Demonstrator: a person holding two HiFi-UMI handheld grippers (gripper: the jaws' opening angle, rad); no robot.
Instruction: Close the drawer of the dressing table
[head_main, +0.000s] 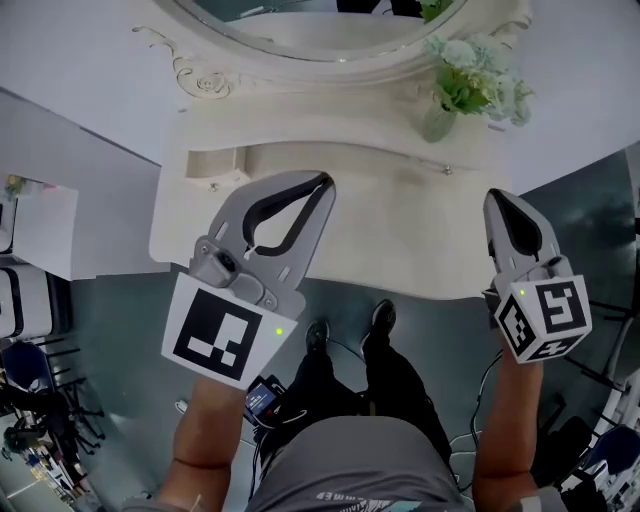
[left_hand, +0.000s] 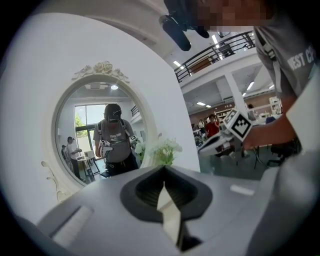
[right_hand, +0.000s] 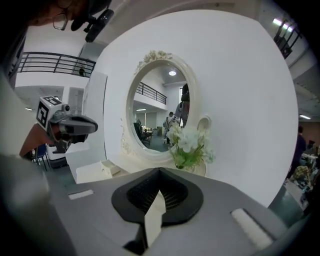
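Observation:
The cream dressing table (head_main: 400, 240) lies below me in the head view, under its oval mirror (head_main: 330, 50). At its back left a small drawer (head_main: 215, 165) with a round knob sticks out a little from the raised shelf; in the right gripper view the drawer (right_hand: 102, 170) shows as a pulled-out box. My left gripper (head_main: 322, 180) hovers over the tabletop just right of that drawer, jaws shut and empty. My right gripper (head_main: 497, 197) hangs over the table's right end, also shut on nothing. Neither touches the drawer.
A glass vase of white and green flowers (head_main: 470, 85) stands at the back right of the table. A second knob (head_main: 447, 170) sits on the shelf front at the right. White wall behind; grey floor, the person's legs (head_main: 340, 370) and cables below.

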